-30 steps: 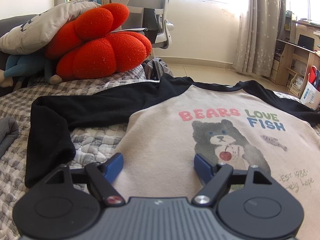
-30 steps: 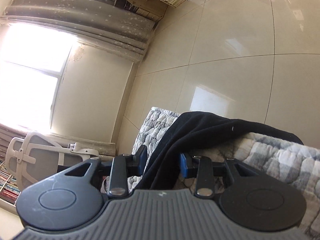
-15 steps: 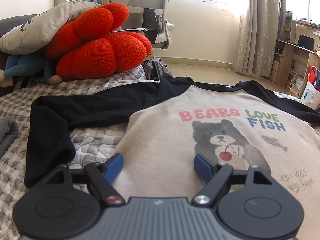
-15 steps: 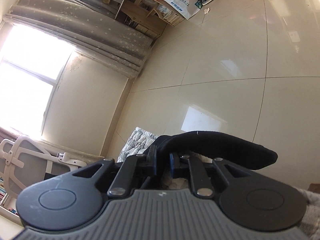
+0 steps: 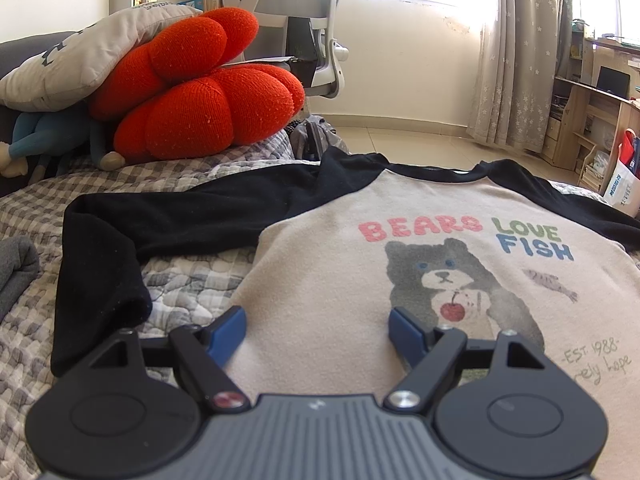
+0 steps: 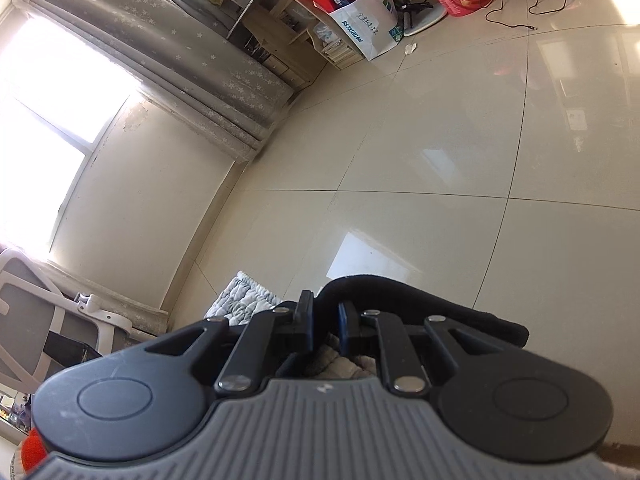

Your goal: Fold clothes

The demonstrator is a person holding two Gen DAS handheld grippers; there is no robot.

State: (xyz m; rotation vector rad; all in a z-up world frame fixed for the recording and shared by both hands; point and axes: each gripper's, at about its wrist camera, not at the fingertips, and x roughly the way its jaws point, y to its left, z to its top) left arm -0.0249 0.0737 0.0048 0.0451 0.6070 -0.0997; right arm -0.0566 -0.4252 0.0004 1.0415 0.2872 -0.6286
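1. Left wrist view: the left claw hovers low and level over the shirt, its blue fingers spread wide. The shirt lies flat, print up, on the checked bed, one black sleeve stretched toward the bed's left edge.
2. Right wrist view: the right claw, tilted and aimed out past the bed's edge over the tiled floor, is pressed together, pinching the other black sleeve.

Glossy beige tile floor; bright window at left, grey curtain upper left, wooden shelves at right.
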